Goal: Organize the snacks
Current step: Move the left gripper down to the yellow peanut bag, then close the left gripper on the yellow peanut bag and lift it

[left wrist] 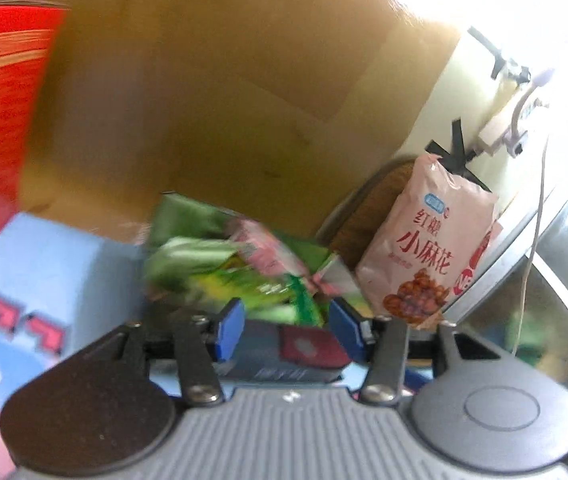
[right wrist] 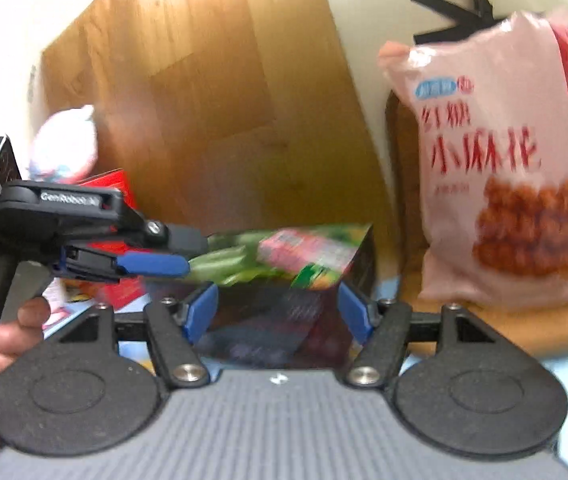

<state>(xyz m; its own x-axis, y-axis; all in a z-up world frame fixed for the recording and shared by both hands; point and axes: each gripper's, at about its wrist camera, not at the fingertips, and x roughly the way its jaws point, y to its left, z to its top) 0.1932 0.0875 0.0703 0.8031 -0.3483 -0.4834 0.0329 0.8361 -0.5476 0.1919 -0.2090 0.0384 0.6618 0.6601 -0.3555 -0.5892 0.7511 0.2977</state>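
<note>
The left gripper [left wrist: 285, 326] and right gripper [right wrist: 278, 306] are both held spread wide, gripping nothing. Between them a green snack packet [right wrist: 284, 256] lies on a dark box [right wrist: 272, 328]. The pink snack bag [right wrist: 503, 168] is propped upright against the wall, near the desk's back edge, presumably already sorted.

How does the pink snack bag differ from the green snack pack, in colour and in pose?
The pink snack bag is pale pink with red characters, while the green snack pack is mostly green with a pink patch. The pink snack bag stands upright, leaning on the wall, whereas the green snack pack lies flat on a dark box. The pink snack bag looks larger than the green snack pack. Both are soft sealed snack packets.
</note>
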